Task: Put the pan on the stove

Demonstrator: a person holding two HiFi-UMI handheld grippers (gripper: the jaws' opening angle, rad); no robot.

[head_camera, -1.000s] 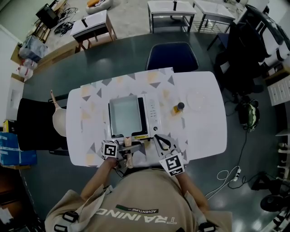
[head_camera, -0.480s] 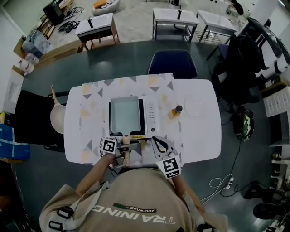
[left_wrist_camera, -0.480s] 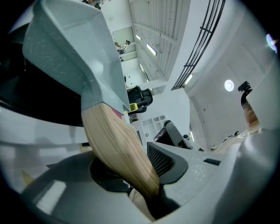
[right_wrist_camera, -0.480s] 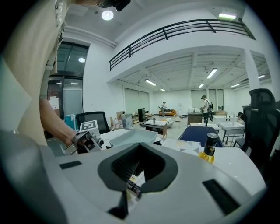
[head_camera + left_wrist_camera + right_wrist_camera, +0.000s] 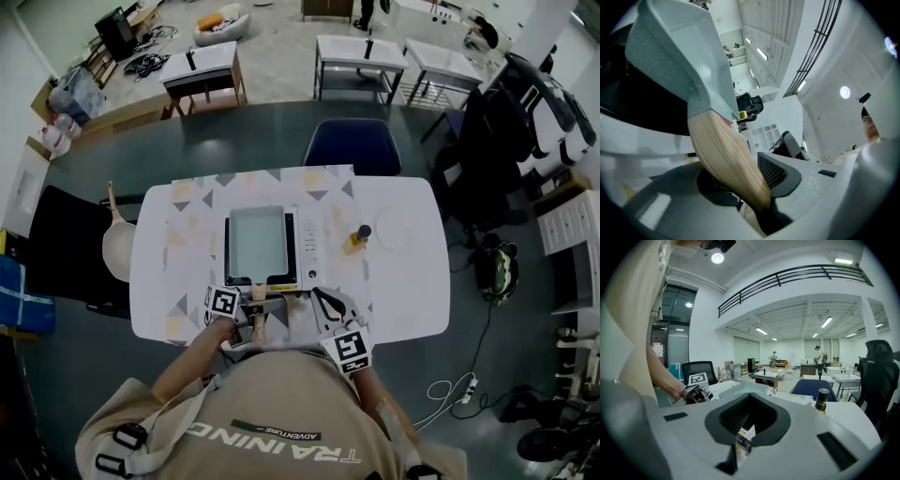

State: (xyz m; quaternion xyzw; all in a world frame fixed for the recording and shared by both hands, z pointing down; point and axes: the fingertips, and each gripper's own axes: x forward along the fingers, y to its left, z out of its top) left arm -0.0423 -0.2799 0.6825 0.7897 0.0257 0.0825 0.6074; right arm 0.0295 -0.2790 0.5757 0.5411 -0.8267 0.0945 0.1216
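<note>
A square grey pan (image 5: 256, 244) lies over the black top of the white stove (image 5: 310, 246) at the table's middle. Its wooden handle (image 5: 260, 317) points toward me. My left gripper (image 5: 253, 311) is shut on that handle near the table's front edge. In the left gripper view the handle (image 5: 724, 157) runs down between the jaws of the left gripper (image 5: 759, 201), and the pan body (image 5: 684, 61) fills the upper left. My right gripper (image 5: 325, 302) sits just right of the handle, jaws together on nothing. The right gripper (image 5: 747, 420) faces the stove, with the left gripper (image 5: 696, 390) at its left.
A small dark-capped bottle (image 5: 358, 236) and a white plate (image 5: 394, 230) stand right of the stove. A blue chair (image 5: 352, 146) is at the table's far side. A black chair (image 5: 66, 246) and a wooden paddle (image 5: 117, 246) are at the left end.
The head view has drifted a little. The pan, stove and both grippers keep about the same places on the table.
</note>
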